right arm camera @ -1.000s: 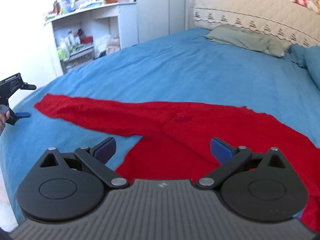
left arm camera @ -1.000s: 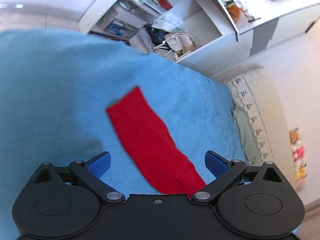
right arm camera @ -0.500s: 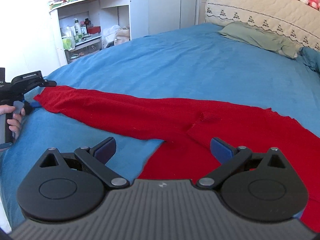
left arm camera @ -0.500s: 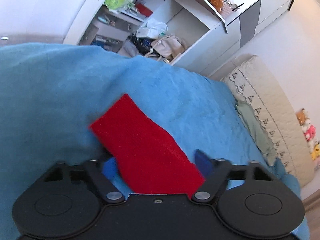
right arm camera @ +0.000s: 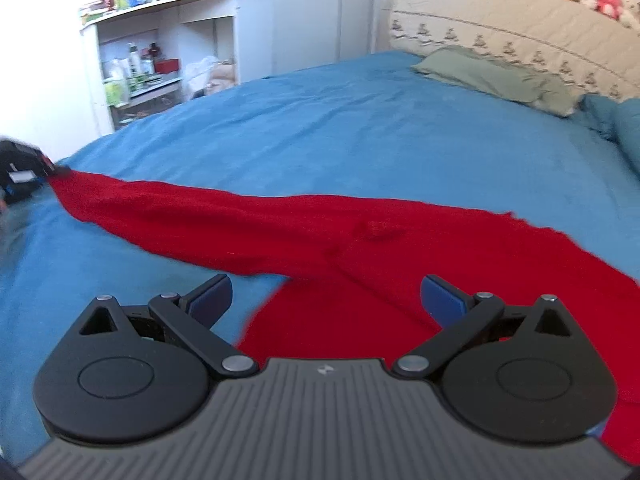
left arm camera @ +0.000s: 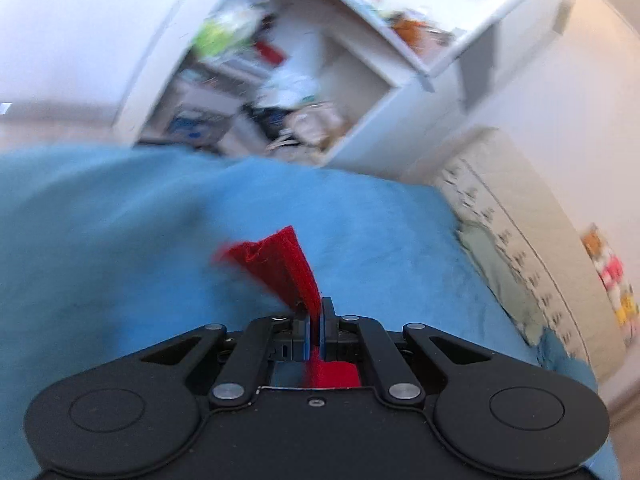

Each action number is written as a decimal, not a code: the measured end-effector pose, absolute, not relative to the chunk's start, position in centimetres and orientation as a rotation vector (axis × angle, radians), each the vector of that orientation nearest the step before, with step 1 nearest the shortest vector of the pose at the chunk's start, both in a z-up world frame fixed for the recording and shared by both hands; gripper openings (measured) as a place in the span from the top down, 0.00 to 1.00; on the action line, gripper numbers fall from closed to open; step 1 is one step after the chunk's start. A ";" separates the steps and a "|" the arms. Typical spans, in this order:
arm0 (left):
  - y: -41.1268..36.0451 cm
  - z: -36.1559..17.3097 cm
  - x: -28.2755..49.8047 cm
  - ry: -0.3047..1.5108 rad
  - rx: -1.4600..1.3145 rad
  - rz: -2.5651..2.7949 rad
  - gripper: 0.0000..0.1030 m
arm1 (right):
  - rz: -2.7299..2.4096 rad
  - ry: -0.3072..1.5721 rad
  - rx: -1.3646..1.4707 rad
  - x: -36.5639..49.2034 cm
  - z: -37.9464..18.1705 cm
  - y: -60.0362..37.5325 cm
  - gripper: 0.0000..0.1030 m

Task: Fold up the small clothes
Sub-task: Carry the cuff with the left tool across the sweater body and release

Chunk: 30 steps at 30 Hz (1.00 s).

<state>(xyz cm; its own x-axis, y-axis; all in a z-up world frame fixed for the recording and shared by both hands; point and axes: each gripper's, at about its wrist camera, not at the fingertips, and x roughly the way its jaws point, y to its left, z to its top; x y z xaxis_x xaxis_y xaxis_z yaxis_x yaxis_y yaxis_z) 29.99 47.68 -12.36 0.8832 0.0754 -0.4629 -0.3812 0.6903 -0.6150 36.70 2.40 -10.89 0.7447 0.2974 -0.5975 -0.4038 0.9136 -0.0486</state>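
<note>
Red garment (right arm camera: 360,248) spread across your blue bed (right arm camera: 360,128), one long end pinched in your left gripper (left arm camera: 316,316) clenched on the cloth, your right gripper (right arm camera: 326,300) released, fingers wide above the garment's middle.

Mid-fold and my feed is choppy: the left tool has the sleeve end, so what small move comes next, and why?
Probably carry the left tool across toward the body of the red garment. It is shut on the sleeve end, which is lifted off the bed, while the sleeve stretches out long and unfolded. The right tool is open over the body, holding nothing.
</note>
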 end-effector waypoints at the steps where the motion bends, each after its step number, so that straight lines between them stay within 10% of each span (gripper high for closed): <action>1: 46.7 -11.3 30.6 0.419 -0.737 0.246 0.96 | 0.366 0.618 -0.191 36.7 -10.9 1.8 0.00; 16: 13.9 1.7 43.8 0.381 -0.463 -0.280 0.96 | 0.043 0.576 -0.222 33.7 -8.9 -16.8 0.00; 30: -11.3 -10.8 46.7 0.653 -0.257 -0.551 0.96 | -0.136 0.614 -0.273 31.2 -11.3 -30.7 0.00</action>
<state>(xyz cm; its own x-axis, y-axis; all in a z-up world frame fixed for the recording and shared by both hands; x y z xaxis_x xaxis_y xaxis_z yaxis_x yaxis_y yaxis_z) 46.71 -11.26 -10.81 0.6587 -0.5589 -0.5037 0.4019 0.8273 -0.3924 31.25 -30.71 -11.33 0.8099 -0.2057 -0.5493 0.0447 0.9554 -0.2918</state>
